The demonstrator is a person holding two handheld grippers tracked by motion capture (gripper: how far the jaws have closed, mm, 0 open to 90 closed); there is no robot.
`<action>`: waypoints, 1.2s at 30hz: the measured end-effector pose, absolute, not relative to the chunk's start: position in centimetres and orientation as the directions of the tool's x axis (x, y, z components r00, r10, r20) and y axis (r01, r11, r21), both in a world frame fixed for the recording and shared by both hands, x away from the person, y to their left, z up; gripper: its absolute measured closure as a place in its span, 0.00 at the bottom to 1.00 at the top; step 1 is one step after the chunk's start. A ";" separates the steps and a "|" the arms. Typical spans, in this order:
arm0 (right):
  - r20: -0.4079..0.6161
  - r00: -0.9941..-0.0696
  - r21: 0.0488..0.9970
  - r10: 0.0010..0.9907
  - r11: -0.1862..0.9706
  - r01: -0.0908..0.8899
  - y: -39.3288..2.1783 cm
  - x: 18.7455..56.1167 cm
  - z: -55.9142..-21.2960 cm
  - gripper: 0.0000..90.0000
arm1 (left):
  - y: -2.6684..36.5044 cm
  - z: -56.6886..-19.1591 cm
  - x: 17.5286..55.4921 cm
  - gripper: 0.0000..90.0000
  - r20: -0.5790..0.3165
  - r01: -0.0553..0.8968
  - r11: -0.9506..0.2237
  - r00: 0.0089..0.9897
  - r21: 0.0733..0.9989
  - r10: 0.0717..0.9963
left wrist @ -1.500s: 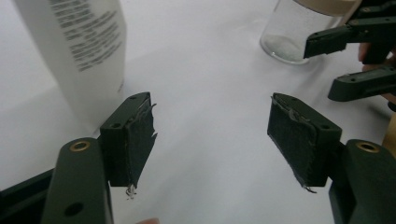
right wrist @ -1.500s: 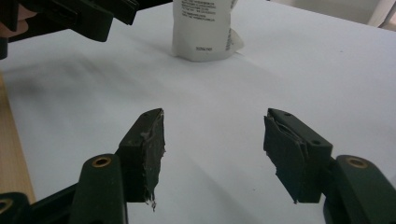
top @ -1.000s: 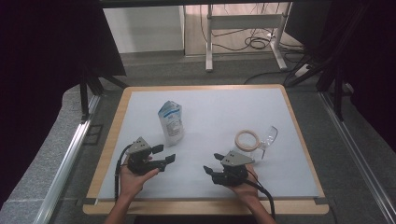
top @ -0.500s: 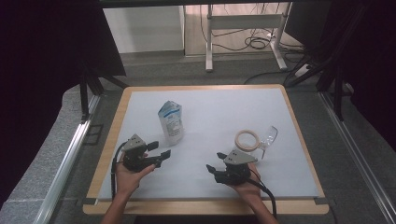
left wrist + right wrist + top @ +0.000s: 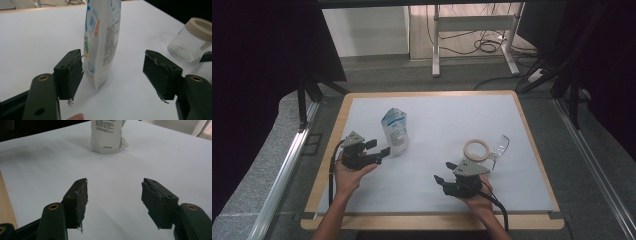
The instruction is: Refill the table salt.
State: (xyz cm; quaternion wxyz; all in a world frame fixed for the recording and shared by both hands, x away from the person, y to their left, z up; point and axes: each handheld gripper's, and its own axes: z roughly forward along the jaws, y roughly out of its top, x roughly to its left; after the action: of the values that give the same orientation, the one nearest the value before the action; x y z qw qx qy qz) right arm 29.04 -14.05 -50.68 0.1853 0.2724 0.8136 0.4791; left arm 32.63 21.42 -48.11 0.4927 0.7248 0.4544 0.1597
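Note:
A white pouch (image 5: pixel 394 131) with blue print stands upright on the white table mat (image 5: pixel 447 112), left of centre. My left gripper (image 5: pixel 379 147) is just left of it, open. In the left gripper view the pouch (image 5: pixel 102 37) stands between the open jaws of my left gripper (image 5: pixel 113 72), its lower edge close to the left pad (image 5: pixel 73 73) and a wide gap to the right pad. My right gripper (image 5: pixel 443 172) rests open near the front of the mat. In the right gripper view, my right gripper (image 5: pixel 115 197) has nothing between its jaws and the pouch (image 5: pixel 108 135) stands farther off.
A clear glass jar (image 5: pixel 498 147) with a tan lid (image 5: pixel 476 149) lies on its side just beyond my right gripper; the jar (image 5: pixel 192 40) also shows at the right of the left gripper view. The mat lies on a wooden board (image 5: pixel 334 150) with metal rails alongside.
My left gripper has moved away from the front edge and right, up to the pouch, jaws still open. The right gripper has stayed in place.

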 end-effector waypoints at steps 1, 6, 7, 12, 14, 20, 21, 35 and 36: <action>-0.042 -0.783 0.881 0.621 0.393 0.265 -14.0 29.0 -50.7 0.43 | 21.3 -47.9 33.2 0.36 -0.222 0.495 -0.098 0.547 0.863 0.807; -0.047 -0.786 0.880 0.616 0.398 0.260 -13.9 29.0 -50.7 0.43 | 20.7 -47.4 34.9 0.38 -0.209 0.479 -0.103 0.555 0.872 0.805; -0.047 -0.787 0.879 0.616 0.399 0.260 -13.9 29.0 -50.7 0.42 | 20.5 -47.3 35.3 0.39 -0.204 0.473 -0.103 0.554 0.875 0.807; -0.048 -0.787 0.878 0.615 0.401 0.259 -14.0 29.1 -50.7 0.42 | 20.0 -47.1 37.2 0.47 -0.208 0.471 -0.094 0.549 0.877 0.810; -0.052 -0.787 0.878 0.615 0.403 0.258 -14.0 29.1 -50.7 0.42 | 19.7 -47.1 37.6 0.51 -0.198 0.467 -0.107 0.556 0.878 0.807; -0.048 -0.786 0.880 0.616 0.398 0.258 -14.2 29.1 -50.7 0.42 | 19.5 -47.5 38.5 0.66 -0.207 0.475 -0.105 0.559 0.874 0.803; -0.050 -0.786 0.879 0.617 0.400 0.258 -14.2 29.1 -50.7 0.42 | 19.5 -47.5 38.6 0.68 -0.208 0.475 -0.104 0.560 0.874 0.802; -0.049 -0.786 0.877 0.616 0.402 0.261 -14.0 29.1 -50.8 0.42 | 19.4 -47.5 38.7 0.95 -0.185 0.442 -0.112 0.575 0.890 0.797; -0.048 -0.786 0.878 0.617 0.402 0.262 -14.0 29.2 -50.8 0.42 | 19.4 -47.6 38.7 0.96 -0.188 0.442 -0.110 0.576 0.890 0.795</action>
State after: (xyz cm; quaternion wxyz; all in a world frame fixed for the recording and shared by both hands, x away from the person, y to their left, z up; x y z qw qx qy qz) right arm 29.16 -14.04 -50.81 0.1866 0.2690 0.8162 0.4761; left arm 38.71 19.45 -47.57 0.5126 0.7249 0.4269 0.1722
